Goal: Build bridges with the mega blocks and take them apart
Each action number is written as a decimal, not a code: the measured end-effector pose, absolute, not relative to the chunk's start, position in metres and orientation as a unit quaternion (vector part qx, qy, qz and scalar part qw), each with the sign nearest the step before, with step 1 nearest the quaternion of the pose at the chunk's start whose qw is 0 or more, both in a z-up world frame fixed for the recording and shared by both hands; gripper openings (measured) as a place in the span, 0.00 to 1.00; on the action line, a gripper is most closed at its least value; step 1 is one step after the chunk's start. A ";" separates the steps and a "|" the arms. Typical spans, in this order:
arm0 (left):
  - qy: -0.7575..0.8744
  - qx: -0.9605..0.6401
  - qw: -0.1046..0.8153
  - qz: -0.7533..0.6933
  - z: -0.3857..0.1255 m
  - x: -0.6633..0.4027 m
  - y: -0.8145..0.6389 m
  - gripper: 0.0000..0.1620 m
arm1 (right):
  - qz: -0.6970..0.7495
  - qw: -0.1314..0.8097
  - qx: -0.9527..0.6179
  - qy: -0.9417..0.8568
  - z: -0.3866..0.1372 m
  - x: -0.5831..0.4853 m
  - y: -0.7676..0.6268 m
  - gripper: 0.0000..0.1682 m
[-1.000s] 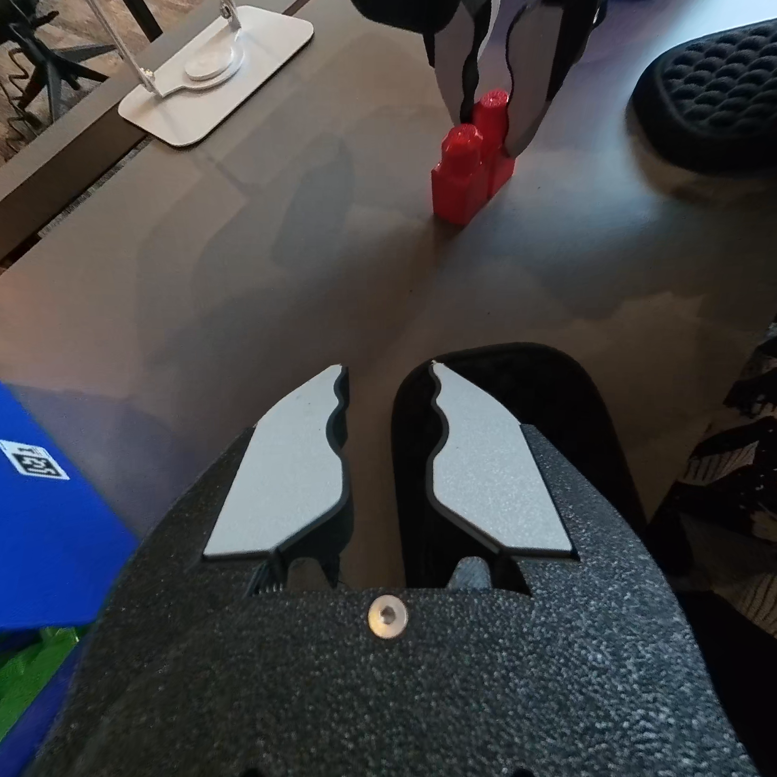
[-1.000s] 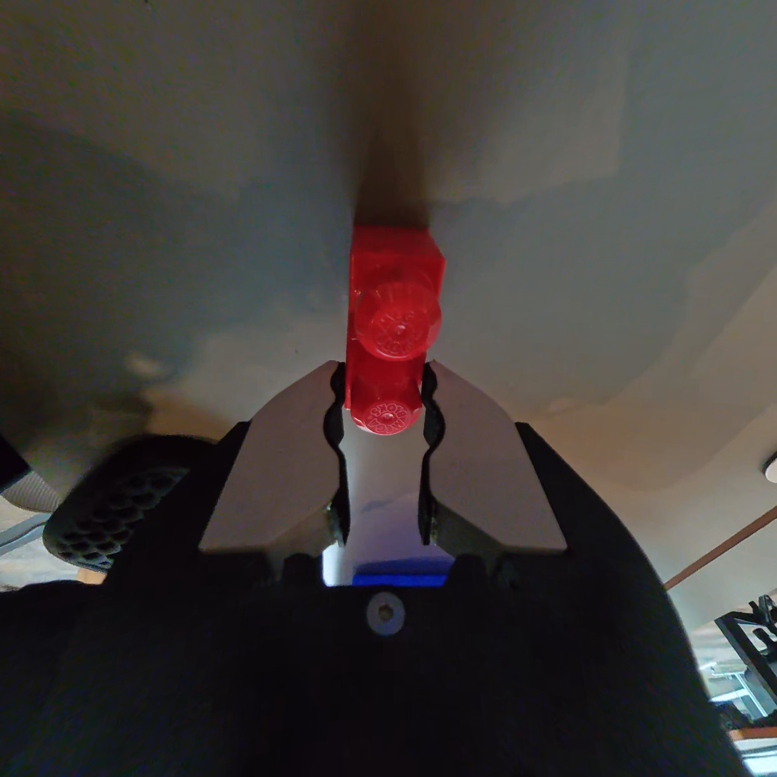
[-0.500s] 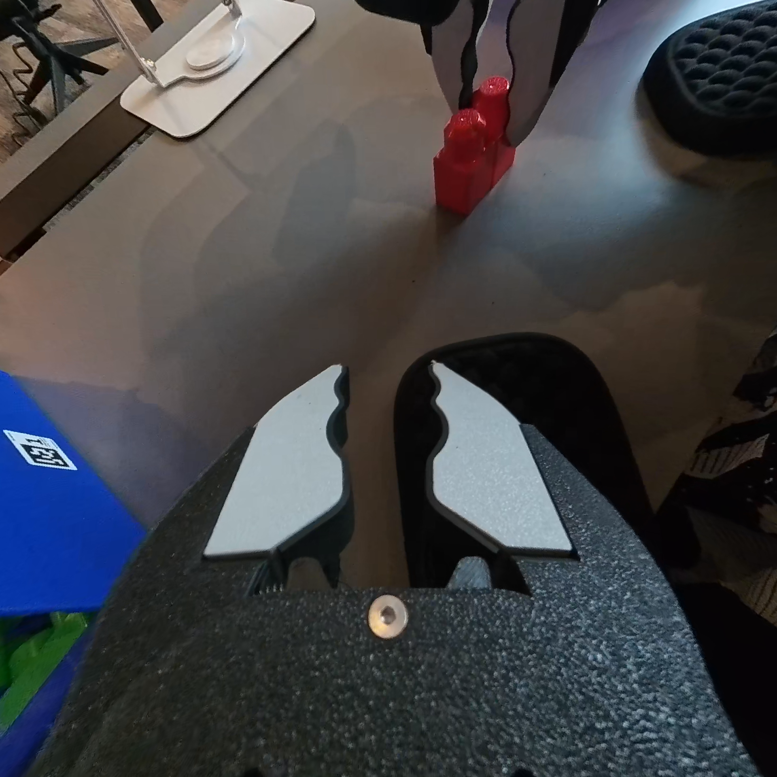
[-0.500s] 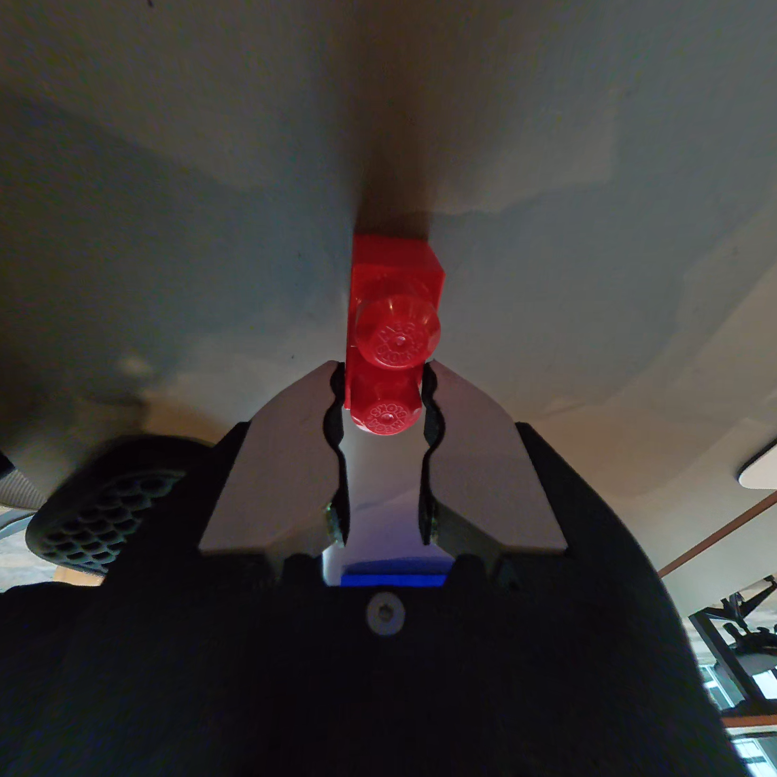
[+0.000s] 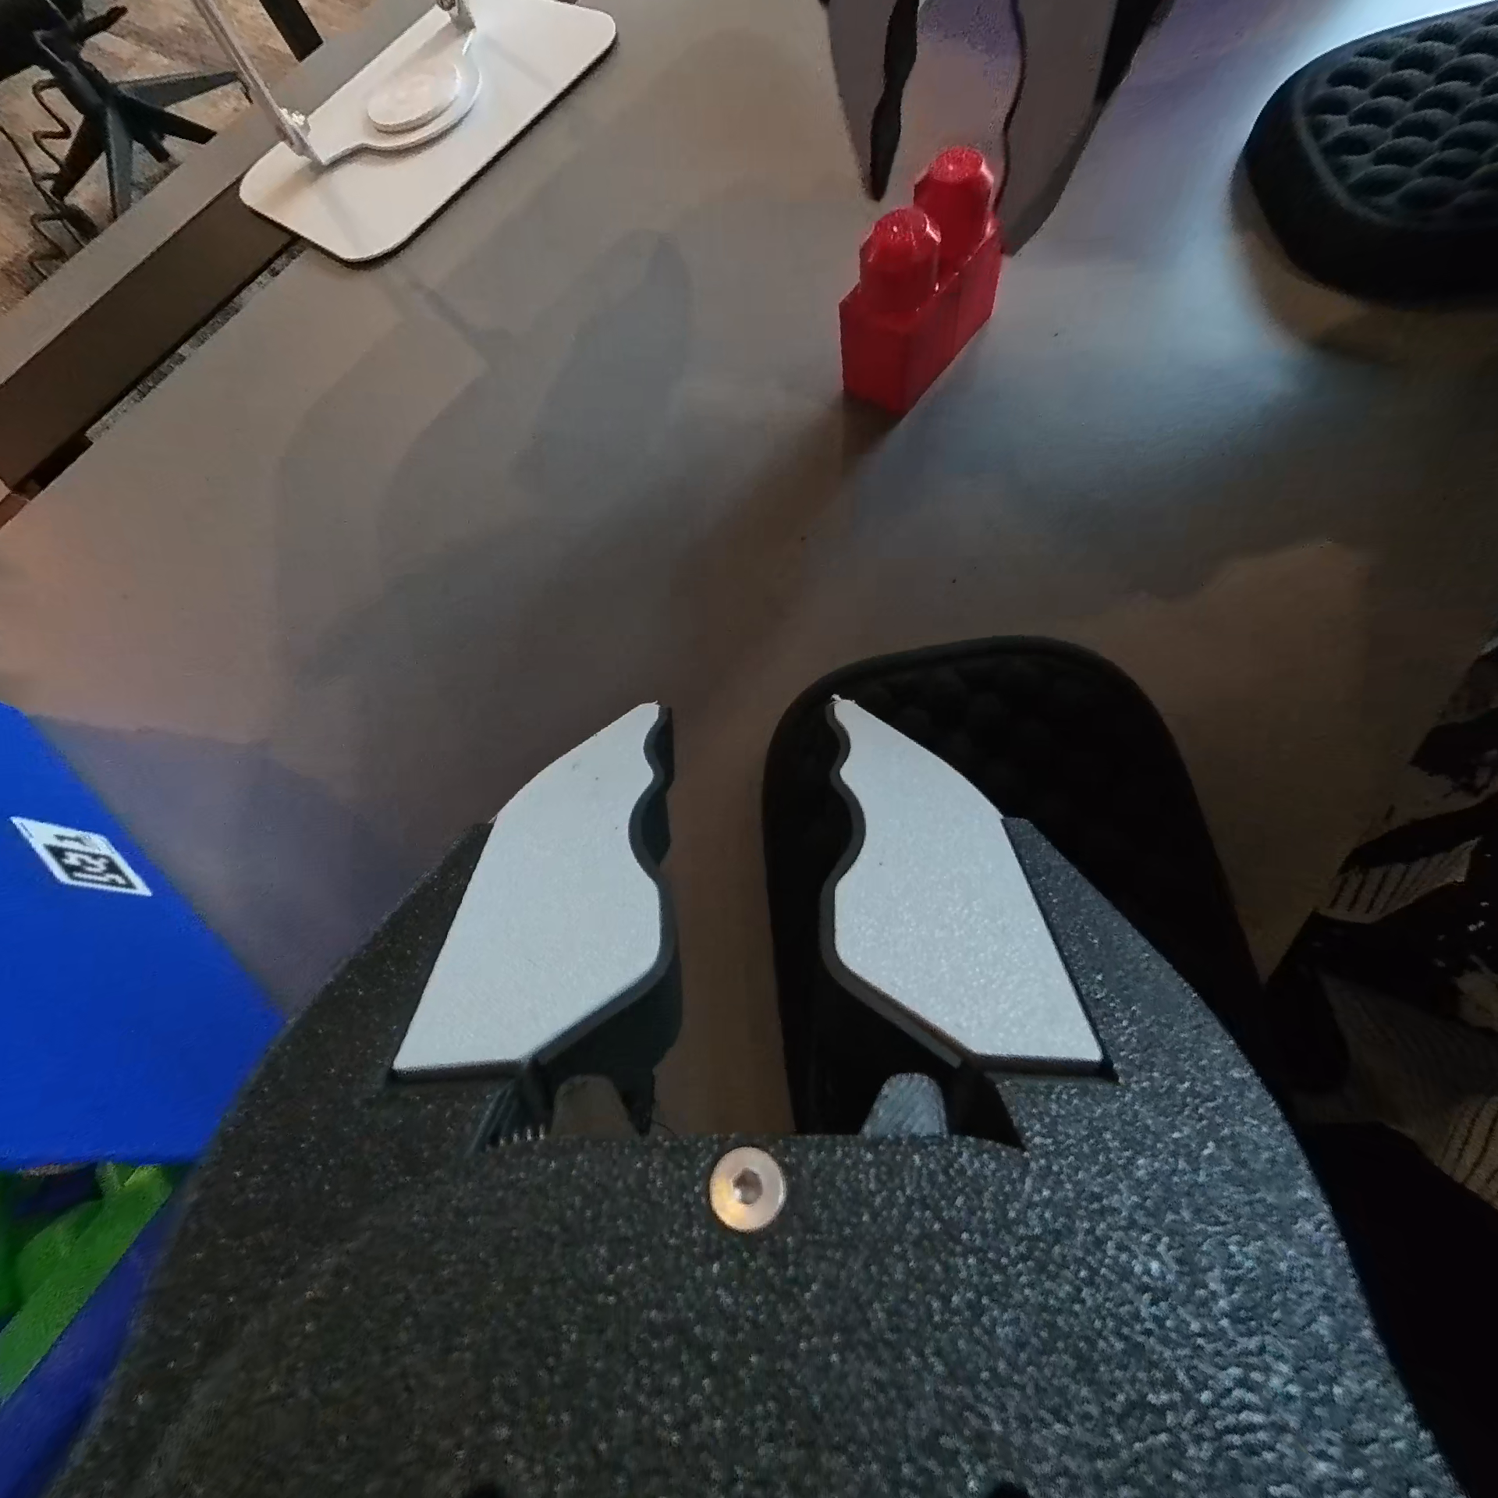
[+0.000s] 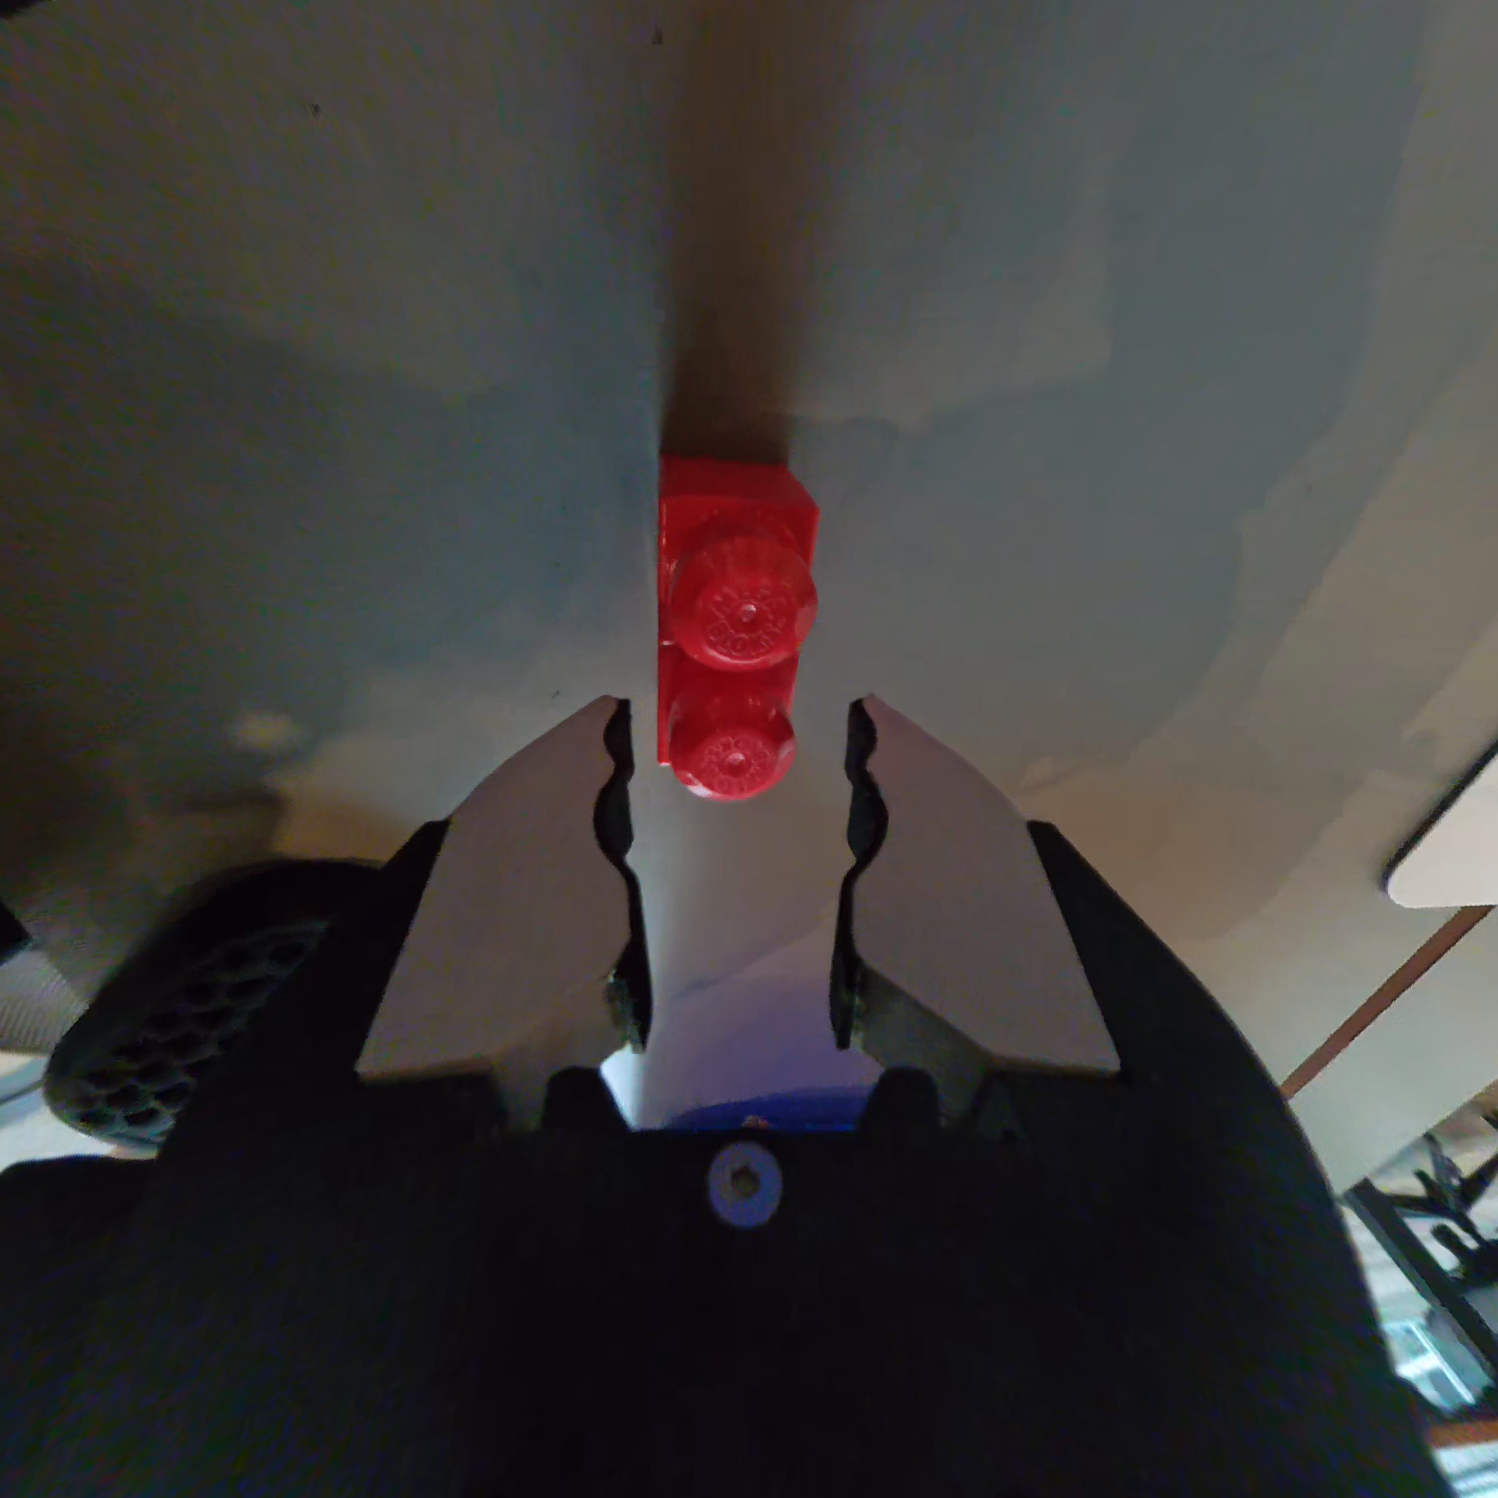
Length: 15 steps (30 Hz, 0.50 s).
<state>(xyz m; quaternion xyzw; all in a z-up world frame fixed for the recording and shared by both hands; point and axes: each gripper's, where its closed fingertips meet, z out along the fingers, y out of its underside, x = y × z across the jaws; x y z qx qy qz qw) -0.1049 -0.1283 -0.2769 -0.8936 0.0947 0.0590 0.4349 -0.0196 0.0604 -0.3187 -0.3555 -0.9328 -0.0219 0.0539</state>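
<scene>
Right gripper [image 6: 738,705] has released the one red block [image 6: 734,624], fingers apart.

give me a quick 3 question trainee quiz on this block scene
1. True or false: the right gripper is clamped on the red block.
2. How many studs does the red block have on top? A) one B) two C) four
3. Fill in: the left gripper holds ____.

Key
1. False: its jaws stand apart on either side of the block, which rests on the table.
2. B
3. nothing: its jaws are open and empty, low over the table near a black pad.
</scene>
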 end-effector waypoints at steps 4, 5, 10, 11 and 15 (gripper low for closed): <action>0.083 -0.893 0.437 0.063 -0.274 -0.111 -0.132 0.22 | 0.057 0.099 -0.380 -0.918 -0.297 -0.018 0.058 0.35; 0.077 -0.892 0.440 0.066 -0.272 -0.114 -0.133 0.22 | 0.080 0.116 -0.384 -0.912 -0.291 -0.018 0.058 0.37; 0.028 -0.881 0.460 0.102 -0.251 -0.147 -0.149 0.25 | 0.182 0.222 -0.361 -0.887 -0.264 -0.013 0.060 0.43; 0.014 -0.879 0.462 0.119 -0.245 -0.159 -0.156 0.25 | 0.191 0.238 -0.362 -0.881 -0.262 -0.010 0.063 0.43; -0.053 -0.874 0.452 0.171 -0.225 -0.216 -0.189 0.26 | 0.238 0.286 -0.393 -0.841 -0.251 -0.004 0.072 0.42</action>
